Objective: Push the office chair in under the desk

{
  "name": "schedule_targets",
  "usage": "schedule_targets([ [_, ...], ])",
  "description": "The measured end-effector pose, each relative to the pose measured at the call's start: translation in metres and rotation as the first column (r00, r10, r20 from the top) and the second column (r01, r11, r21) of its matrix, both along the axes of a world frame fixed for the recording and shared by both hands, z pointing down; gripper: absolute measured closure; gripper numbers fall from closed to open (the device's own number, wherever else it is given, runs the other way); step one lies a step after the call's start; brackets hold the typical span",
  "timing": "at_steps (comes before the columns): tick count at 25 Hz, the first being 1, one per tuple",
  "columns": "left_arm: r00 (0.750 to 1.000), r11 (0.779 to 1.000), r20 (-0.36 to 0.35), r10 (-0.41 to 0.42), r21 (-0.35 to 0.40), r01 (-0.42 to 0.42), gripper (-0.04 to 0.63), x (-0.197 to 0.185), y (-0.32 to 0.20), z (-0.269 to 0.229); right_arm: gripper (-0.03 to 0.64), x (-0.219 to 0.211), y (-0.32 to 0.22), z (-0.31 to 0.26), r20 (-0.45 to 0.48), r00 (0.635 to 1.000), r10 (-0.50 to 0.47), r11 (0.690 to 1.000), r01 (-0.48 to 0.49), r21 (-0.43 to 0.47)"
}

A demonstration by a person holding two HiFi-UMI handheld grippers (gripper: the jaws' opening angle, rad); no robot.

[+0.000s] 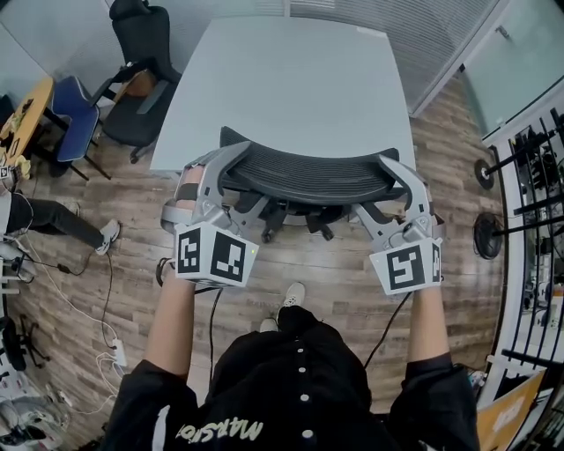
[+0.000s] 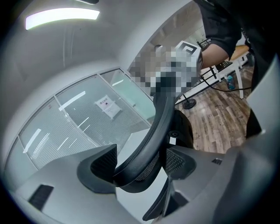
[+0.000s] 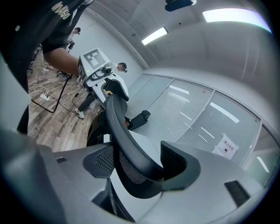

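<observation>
The chair is right up at the near edge of the tabletop. Its seat is hidden beneath, the curved mesh backrest stands just outside the edge, and the castors peek out below it.

The left gripper has the left end of the backrest rim and the right gripper has the right end. In each gripper view the thick rim runs slantwise between the jaws and meets both pads, so both look clamped on it, a matched hold at either corner.

By the look of it this is the last stretch of the push, with most of the chair already under. The next move calls for an even shove forward from both sides so the chair goes in straight and doesn't swivel. A gentle stop is needed too, since the backrest seems about to meet the tabletop edge. After that, the jaws only have to let go.

The tabletop itself is pale grey and bare. Below is a wood-plank floor, with cables trailing at the left. A second black chair and a blue one sit off the far left corner, and someone's leg and shoe show at the left edge. Glass walls with blinds close the room behind, and a rack stands at the right.
</observation>
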State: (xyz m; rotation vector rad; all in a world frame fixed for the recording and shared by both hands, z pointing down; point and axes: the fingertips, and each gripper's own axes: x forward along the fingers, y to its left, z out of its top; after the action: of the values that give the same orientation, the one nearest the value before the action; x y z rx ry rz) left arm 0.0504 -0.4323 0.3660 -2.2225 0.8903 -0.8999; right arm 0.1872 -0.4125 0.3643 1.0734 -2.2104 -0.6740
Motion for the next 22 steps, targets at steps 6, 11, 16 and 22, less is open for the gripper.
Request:
schedule_targets([
  [6, 1.000, 1.000, -0.009, -0.003, 0.011, 0.003, 0.282, -0.007, 0.011, -0.006, 0.310, 0.003, 0.009, -0.008, 0.005, 1.000, -0.016, 1.000, 0.017, -0.018],
  [11, 0.998, 0.999, -0.060, -0.021, 0.034, 0.023, 0.294, -0.022, 0.024, -0.016, 0.324, 0.013, 0.024, -0.016, 0.061, 0.998, 0.006, 1.000, -0.005, -0.018],
  [16, 0.989, 0.999, -0.142, -0.042, 0.026, 0.046, 0.330, -0.035, 0.037, -0.026, 0.373, 0.025, 0.041, -0.023, 0.095, 0.995, 0.043, 0.999, -0.043, -0.003],
  [22, 0.941, 0.998, -0.338, -0.010, 0.059, 0.032, 0.406, -0.046, 0.059, -0.050, 0.515, 0.033, 0.065, -0.046, 0.407, 0.908, 0.095, 0.995, -0.095, -0.022],
])
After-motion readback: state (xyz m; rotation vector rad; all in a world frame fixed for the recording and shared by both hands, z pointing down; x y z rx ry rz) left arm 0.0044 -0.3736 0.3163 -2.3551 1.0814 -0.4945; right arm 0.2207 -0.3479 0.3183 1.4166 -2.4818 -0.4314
